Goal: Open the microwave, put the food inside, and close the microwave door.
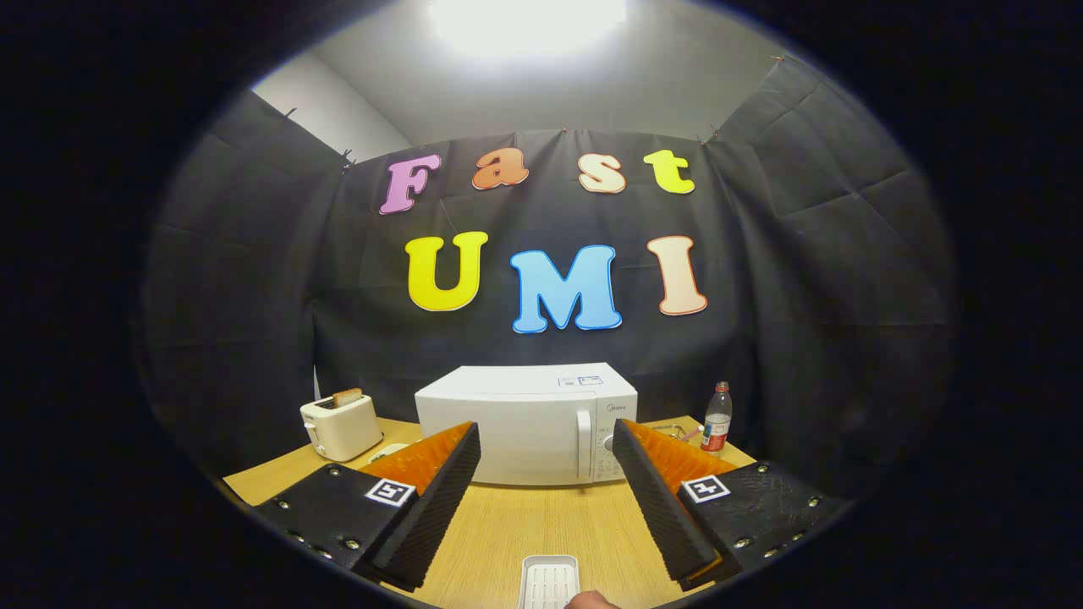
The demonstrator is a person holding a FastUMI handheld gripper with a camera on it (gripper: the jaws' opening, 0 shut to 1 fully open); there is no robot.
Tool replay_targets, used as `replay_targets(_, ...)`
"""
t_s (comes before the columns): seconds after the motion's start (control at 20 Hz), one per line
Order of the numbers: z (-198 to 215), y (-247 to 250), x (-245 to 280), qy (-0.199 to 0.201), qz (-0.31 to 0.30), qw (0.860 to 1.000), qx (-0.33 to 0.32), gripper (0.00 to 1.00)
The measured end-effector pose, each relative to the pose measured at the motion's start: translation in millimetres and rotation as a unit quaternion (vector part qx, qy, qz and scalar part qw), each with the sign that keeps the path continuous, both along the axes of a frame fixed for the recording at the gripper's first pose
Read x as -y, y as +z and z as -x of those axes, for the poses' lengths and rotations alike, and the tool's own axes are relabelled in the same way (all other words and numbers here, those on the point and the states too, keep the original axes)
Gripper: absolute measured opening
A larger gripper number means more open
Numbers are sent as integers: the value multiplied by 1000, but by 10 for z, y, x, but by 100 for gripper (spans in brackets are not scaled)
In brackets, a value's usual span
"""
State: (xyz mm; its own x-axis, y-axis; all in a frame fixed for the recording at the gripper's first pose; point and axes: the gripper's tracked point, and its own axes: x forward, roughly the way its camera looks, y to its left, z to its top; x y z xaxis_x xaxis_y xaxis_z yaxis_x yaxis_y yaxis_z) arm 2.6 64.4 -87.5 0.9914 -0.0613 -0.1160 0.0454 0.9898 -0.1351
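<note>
While the door is seen shut and flush on its front, the microwave [526,425] is set at the far middle of the worktop [541,516], handle and controls on its right side, turned toward the near edge so that it can be reached head-on. A toaster [340,425] with a slice in it is placed far left, a bottle [717,419] far right. The hand-held gripper [546,474] is held spread wide with nothing between its fingers, aimed at the microwave beyond them. A small white tray [549,582], presumably for the food, lies near, between the fingers; its contents cannot be made out. Whether food already sits inside cannot be told.
</note>
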Motion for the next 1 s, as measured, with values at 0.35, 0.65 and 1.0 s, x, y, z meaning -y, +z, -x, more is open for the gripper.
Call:
replay_targets(0.35,-67,152,-96,19,9,1000,11,99)
replay_targets(0.65,-103,233,-52,25,12,999,18,99)
replay_targets(1.0,-67,346,-67,25,11,999,34,98)
